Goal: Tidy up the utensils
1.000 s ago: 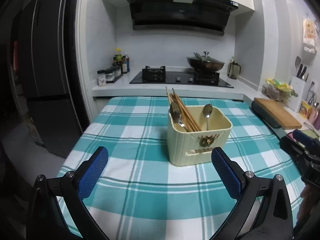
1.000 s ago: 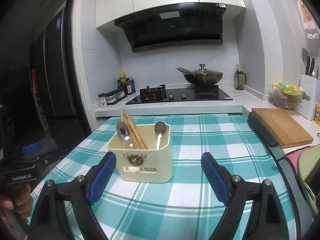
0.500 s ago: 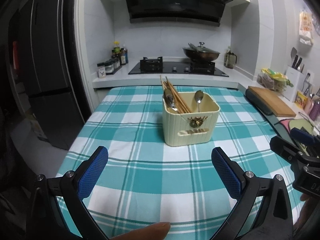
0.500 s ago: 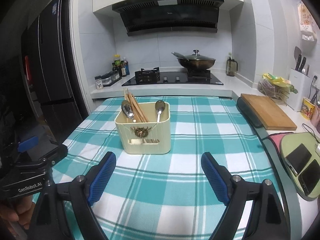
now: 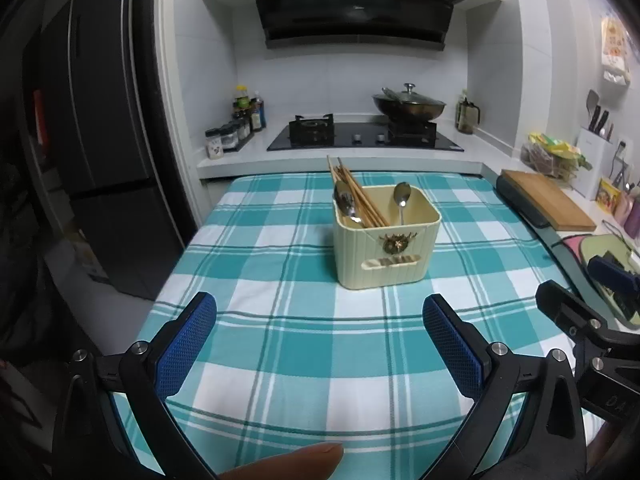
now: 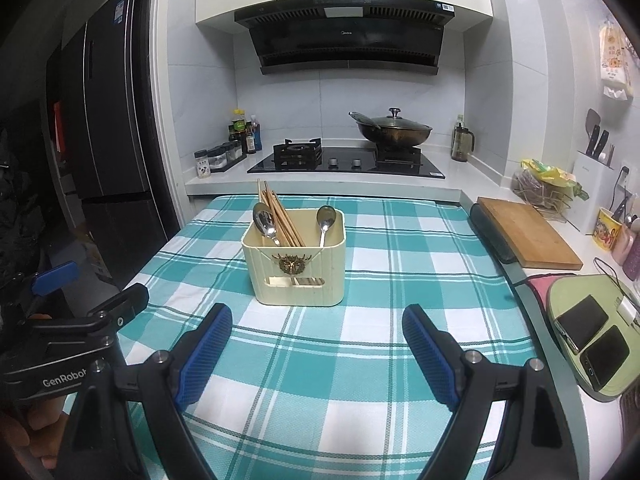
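Utensils: two spoons (image 6: 266,218) (image 6: 325,218) and a bundle of chopsticks (image 6: 280,216) stand in the cream holder (image 6: 296,276), which sits on the checked counter (image 6: 360,360) at about 12 o'clock from both cameras.
Layout: one spoon and the chopsticks lean toward the holder's 10 o'clock corner; the other spoon stands apart toward 1 o'clock.
Left gripper (image 5: 320,344): jaws released wide, nothing between them, low over the cloth, well short of the holder.
Right gripper (image 6: 318,354): jaws also released and bare, near the holder's front wall but not touching.
Progress: no loose utensil shows on the cloth, so the sorting looks done or close to it.
Risk, tipping: the holder looks light and the chopsticks stick out high; a jaw catching their tips could tip it or flick sticks out.
Risk, sliding: a push on the front wall could drag the cloth and bunch it.
Risk, collision: the grippers sit side by side, so reaching together could knock them.
Risk, view: a fingertip (image 5: 288,460) intrudes at 6 o'clock in the left view.
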